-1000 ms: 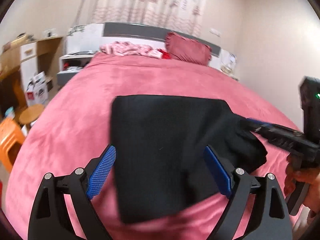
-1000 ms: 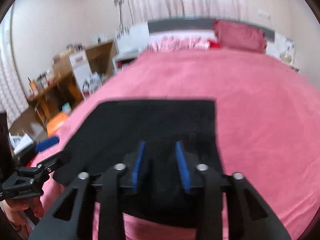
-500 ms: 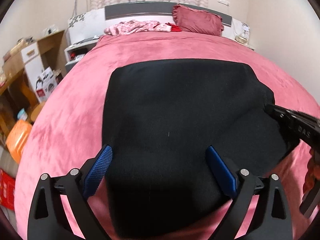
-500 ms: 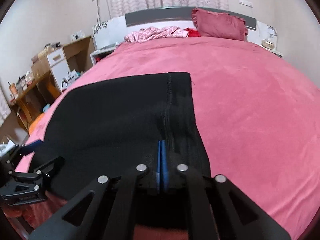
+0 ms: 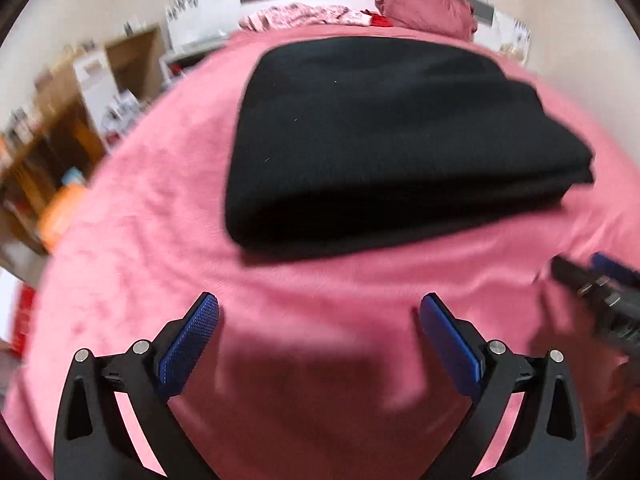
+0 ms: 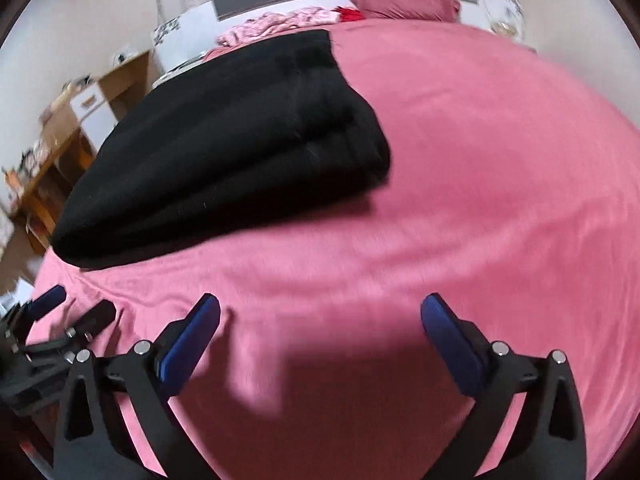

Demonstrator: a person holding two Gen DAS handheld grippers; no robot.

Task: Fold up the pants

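Observation:
The black pants [image 5: 392, 136] lie folded in a thick rectangular stack on the pink bed; they also show in the right wrist view [image 6: 240, 148]. My left gripper [image 5: 318, 312] is open and empty, hovering over bare bedspread short of the stack's near edge. My right gripper [image 6: 320, 312] is open and empty too, back from the stack's near right corner. Each gripper shows at the edge of the other's view: the right one [image 5: 600, 280] at the right, the left one [image 6: 68, 312] at the left.
The pink bedspread [image 6: 480, 160] spreads wide to the right of the stack. A red pillow [image 5: 424, 6] and pink clothes [image 5: 308, 14] lie at the headboard. A wooden desk and shelves [image 5: 72, 120] stand left of the bed.
My right gripper let go of the pants and opened. Both grippers drew back toward the bed's near edge, and the folded stack now lies free.

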